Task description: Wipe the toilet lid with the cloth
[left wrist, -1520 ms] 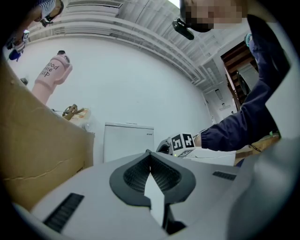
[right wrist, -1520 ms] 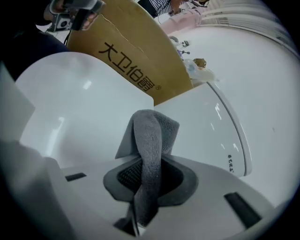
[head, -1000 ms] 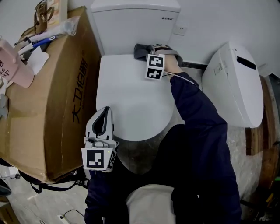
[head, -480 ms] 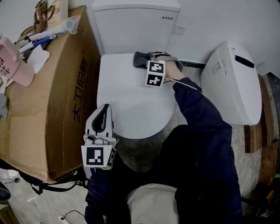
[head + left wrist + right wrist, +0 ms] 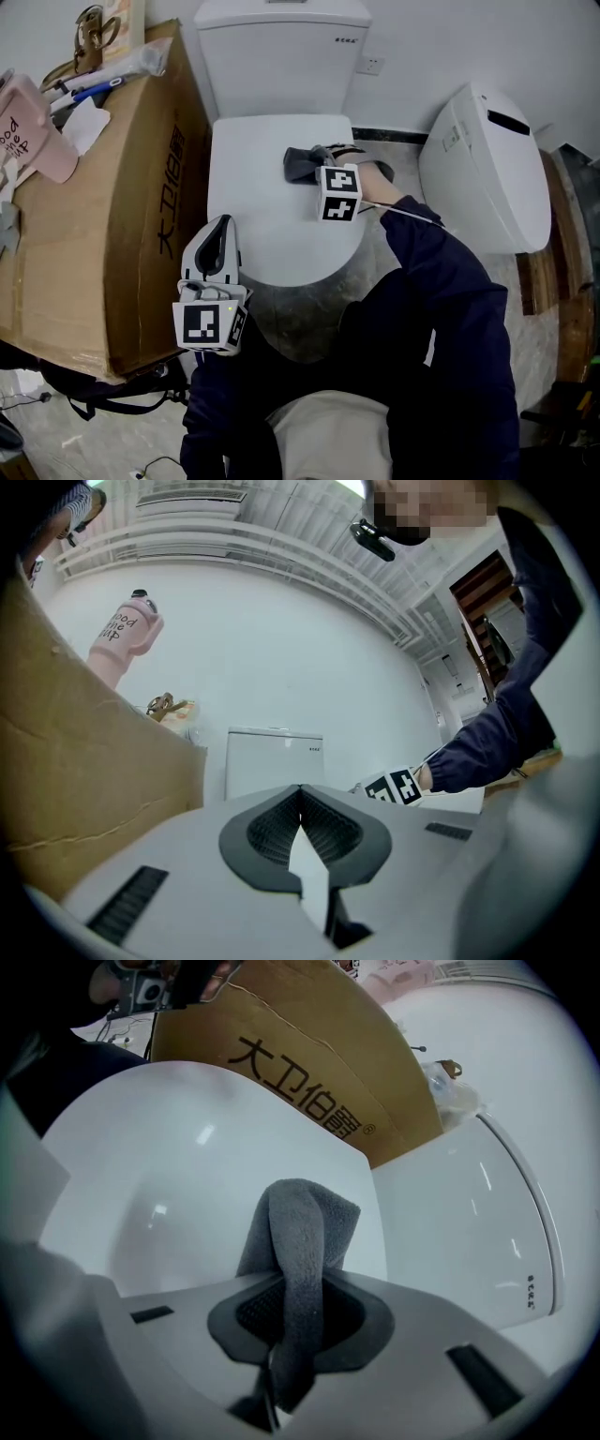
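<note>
The white toilet lid [image 5: 253,202] lies closed below the cistern [image 5: 279,56]. A dark grey cloth [image 5: 302,164] rests on the lid's right middle, pinched in my right gripper [image 5: 317,167], which is shut on it. In the right gripper view the cloth [image 5: 298,1241] folds up out of the jaws and presses on the lid [image 5: 187,1176]. My left gripper [image 5: 217,246] hovers at the lid's front left edge, shut and holding nothing; its jaws [image 5: 300,832] meet in the left gripper view, pointing at the cistern [image 5: 272,761].
A large cardboard box [image 5: 103,197] stands tight against the toilet's left, with a pink bottle [image 5: 33,127] and small items on top. A second white toilet lid or seat [image 5: 487,173] leans at the right. The person's legs fill the front.
My right gripper has dragged the cloth from the lid's back edge toward the front, to about mid-lid. The left gripper has stayed put.
</note>
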A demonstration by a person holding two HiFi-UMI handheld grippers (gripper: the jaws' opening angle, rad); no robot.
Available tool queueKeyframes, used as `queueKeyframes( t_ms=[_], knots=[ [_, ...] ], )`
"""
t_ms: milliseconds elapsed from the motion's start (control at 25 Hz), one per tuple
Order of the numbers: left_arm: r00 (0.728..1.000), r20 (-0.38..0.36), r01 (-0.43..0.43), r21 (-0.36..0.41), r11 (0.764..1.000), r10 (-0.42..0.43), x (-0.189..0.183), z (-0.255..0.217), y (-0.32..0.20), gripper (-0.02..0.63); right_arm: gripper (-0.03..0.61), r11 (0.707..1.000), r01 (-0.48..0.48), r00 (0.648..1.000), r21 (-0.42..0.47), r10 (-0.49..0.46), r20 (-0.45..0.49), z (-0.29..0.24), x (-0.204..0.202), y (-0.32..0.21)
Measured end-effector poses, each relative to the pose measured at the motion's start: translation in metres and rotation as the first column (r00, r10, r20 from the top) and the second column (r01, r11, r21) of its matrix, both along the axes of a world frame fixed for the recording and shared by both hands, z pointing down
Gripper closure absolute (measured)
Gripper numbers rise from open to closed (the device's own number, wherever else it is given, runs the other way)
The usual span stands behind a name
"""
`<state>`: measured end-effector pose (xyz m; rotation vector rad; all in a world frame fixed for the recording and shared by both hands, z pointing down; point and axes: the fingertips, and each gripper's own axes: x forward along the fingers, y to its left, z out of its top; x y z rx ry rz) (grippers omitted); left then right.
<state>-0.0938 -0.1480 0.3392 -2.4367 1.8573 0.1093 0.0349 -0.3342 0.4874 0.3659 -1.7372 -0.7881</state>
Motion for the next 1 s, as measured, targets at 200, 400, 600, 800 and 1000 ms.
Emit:
queueKeyframes(
  t_ms=[200, 400, 600, 800, 1000],
  knots=[
    [1.000, 0.003, -0.018, 0.012, 1.000, 0.017, 0.003, 0.000, 0.001, 0.598, 0.511, 0.999, 0.021, 1.000, -0.029, -0.021, 0.001, 0.004, 0.007, 0.043],
    [0.999, 0.009, -0.036, 0.025, 0.999, 0.036, 0.008, 0.000, 0.000, 0.598, 0.511, 0.997, 0.040, 0.999, -0.071, -0.040, -0.001, 0.011, 0.015, 0.092],
    [0.998, -0.008, -0.059, 0.022, 0.998, 0.059, 0.013, 0.003, -0.005, 0.598, 0.511, 0.991, 0.031, 0.999, -0.128, -0.030, 0.015, 0.012, 0.023, 0.133],
    [0.997, -0.006, -0.073, 0.016, 0.997, 0.073, 0.013, 0.006, -0.006, 0.598, 0.511, 0.980, 0.039, 0.999, -0.197, -0.035, 0.023, 0.014, 0.027, 0.168],
    [0.997, -0.017, -0.076, 0.010, 0.997, 0.076, 0.012, 0.010, -0.006, 0.598, 0.511, 0.970, 0.060, 0.998, -0.238, -0.057, 0.018, 0.016, 0.030, 0.196]
  ],
)
